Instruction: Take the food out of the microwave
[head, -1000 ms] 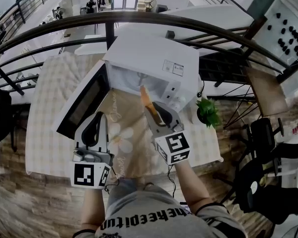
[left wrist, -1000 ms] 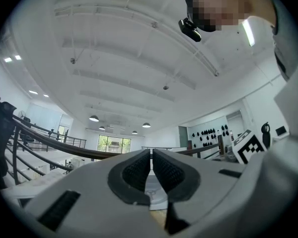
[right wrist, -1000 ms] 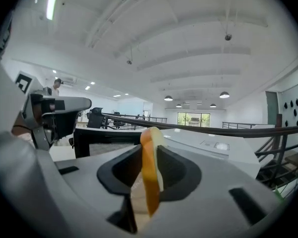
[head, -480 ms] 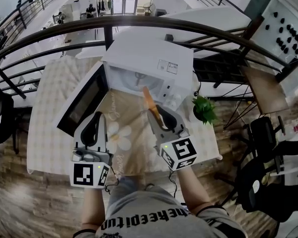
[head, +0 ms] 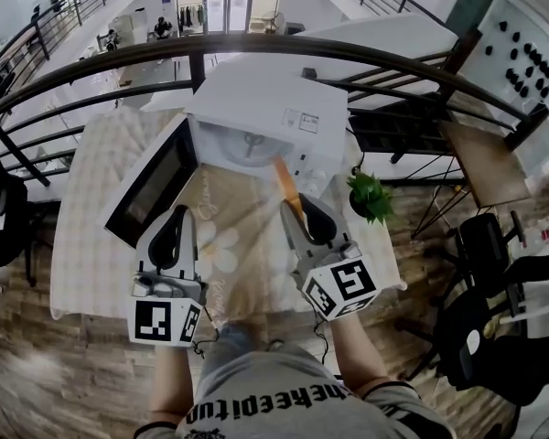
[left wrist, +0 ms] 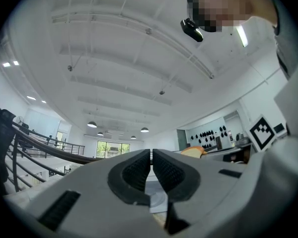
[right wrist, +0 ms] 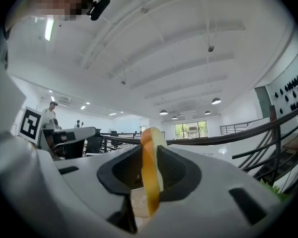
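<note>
The right gripper (head: 300,210) is gripping the food (head: 284,176) just outside the microwave (head: 256,99); the left gripper (head: 176,222) is idling, fingers closed and empty.

Legible text check: you get nothing that reads cleanly.
- Your shirt (head: 284,402): one line of dark letters at the bottom of the head view, too warped to read with confidence.
- microwave (head: 256,94) top: white label (head: 300,122), print too small to read.
- worktop (head: 91,245): pale cursive script (head: 207,207), illegible.
- Cube on your left claw (head: 179,212) and cube on your right claw (head: 304,201): black-and-white square markers (head: 157,322) (head: 345,283), pattern only, no letters or digits.
</note>
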Action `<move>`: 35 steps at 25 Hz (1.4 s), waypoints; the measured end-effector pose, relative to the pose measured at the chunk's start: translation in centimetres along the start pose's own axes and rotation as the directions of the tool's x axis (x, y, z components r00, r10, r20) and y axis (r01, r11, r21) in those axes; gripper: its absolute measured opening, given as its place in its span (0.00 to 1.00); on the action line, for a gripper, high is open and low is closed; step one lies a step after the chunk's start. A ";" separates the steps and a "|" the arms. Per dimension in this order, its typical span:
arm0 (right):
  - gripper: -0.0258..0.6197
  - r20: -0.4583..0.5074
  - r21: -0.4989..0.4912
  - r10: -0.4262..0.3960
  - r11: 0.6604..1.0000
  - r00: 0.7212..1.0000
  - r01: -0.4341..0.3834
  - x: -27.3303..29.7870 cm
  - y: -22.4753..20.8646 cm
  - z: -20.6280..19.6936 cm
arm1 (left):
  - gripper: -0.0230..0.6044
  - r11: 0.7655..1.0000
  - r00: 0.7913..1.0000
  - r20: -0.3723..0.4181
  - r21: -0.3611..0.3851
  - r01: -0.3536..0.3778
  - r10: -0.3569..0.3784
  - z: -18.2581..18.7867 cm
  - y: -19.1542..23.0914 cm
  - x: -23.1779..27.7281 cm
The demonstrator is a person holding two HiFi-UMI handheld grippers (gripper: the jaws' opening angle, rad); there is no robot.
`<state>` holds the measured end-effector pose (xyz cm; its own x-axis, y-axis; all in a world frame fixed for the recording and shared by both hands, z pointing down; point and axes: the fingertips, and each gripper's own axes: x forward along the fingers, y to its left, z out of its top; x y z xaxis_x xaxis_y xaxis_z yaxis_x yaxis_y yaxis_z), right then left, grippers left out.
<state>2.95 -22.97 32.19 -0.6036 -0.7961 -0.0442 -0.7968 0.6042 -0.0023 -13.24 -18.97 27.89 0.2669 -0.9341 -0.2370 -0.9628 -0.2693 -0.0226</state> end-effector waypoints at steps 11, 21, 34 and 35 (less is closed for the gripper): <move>0.19 0.055 0.028 -0.018 0.999 0.998 0.016 -3.1 0.1 1.6 | 0.06 1.000 1.000 0.021 0.002 -0.003 0.003 1.3 -1.7 -1.5; 0.19 0.092 0.054 -0.023 0.998 0.996 0.018 -4.7 0.3 2.5 | 0.06 1.000 0.999 0.031 0.001 -0.011 0.011 2.1 -2.1 -2.2; 0.20 0.129 0.052 -0.044 0.998 0.991 0.038 -6.4 0.4 3.4 | 0.06 1.000 0.999 0.037 -0.001 -0.015 0.015 2.5 -2.3 -3.1; 0.20 0.132 0.053 -0.043 0.998 0.990 0.036 -6.5 0.4 3.4 | 0.06 1.000 0.999 0.038 -0.002 -0.018 0.018 2.5 -2.3 -3.2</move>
<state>6.64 -17.45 29.04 -0.5598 -0.8099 -0.1750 -0.8154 0.5760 -0.0573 -12.01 -14.80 26.32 0.2479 -0.9293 -0.2740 -0.9673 -0.2531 -0.0167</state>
